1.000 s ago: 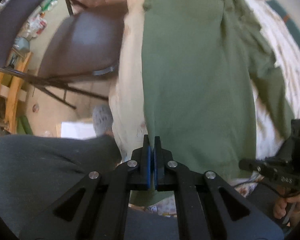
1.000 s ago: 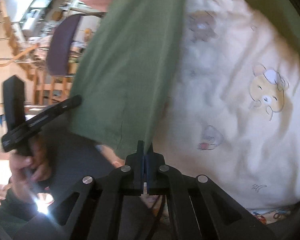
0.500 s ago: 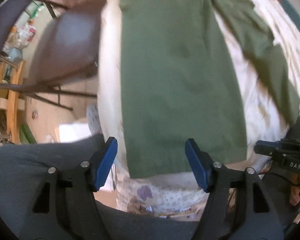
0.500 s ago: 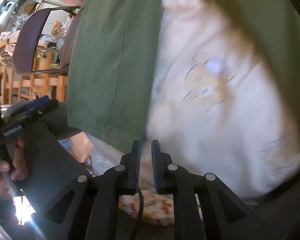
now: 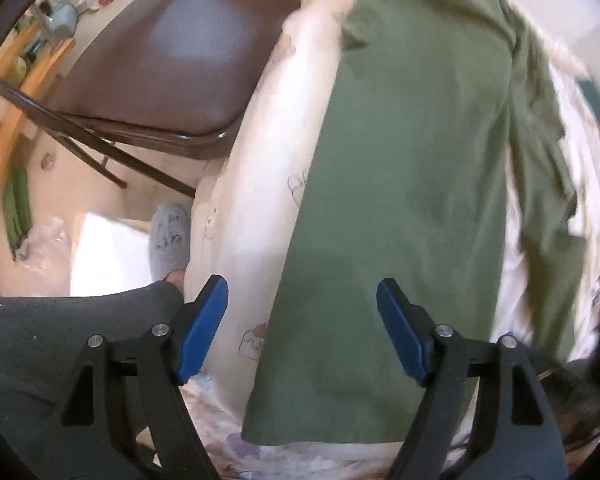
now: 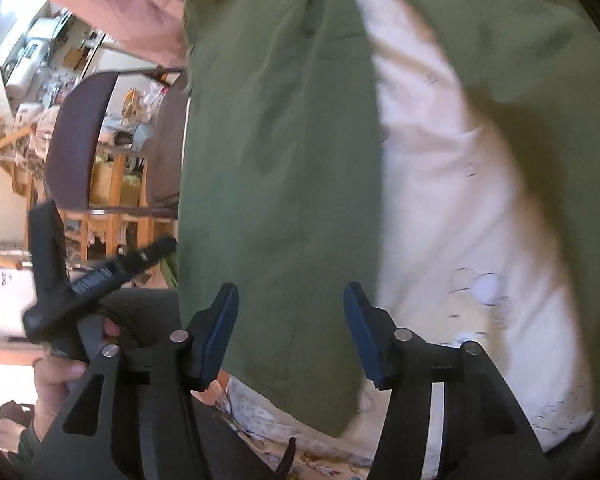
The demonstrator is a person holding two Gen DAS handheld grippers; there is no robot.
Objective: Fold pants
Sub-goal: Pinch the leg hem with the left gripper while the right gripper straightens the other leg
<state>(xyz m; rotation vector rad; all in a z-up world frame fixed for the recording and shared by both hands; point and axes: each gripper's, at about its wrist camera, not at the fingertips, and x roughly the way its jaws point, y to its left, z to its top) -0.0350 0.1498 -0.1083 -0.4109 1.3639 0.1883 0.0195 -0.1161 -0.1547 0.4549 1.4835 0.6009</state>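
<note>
The green pants (image 5: 412, 184) lie spread on a cream printed bedsheet (image 5: 256, 184), one leg running from the top of the left wrist frame down to its hem at bottom centre. The left gripper (image 5: 302, 330) hovers over that hem, its blue pads (image 5: 202, 328) spreading apart, pressing on nothing. In the right wrist view the right gripper (image 6: 290, 334) is likewise opening above the cloth without gripping it. A brown folding chair (image 5: 180, 60) fills the upper left beside the bed.

bg: 1 brown chair (image 5: 188, 60) | beige floor (image 5: 84, 184) | wood shelving (image 6: 116, 184)
</note>
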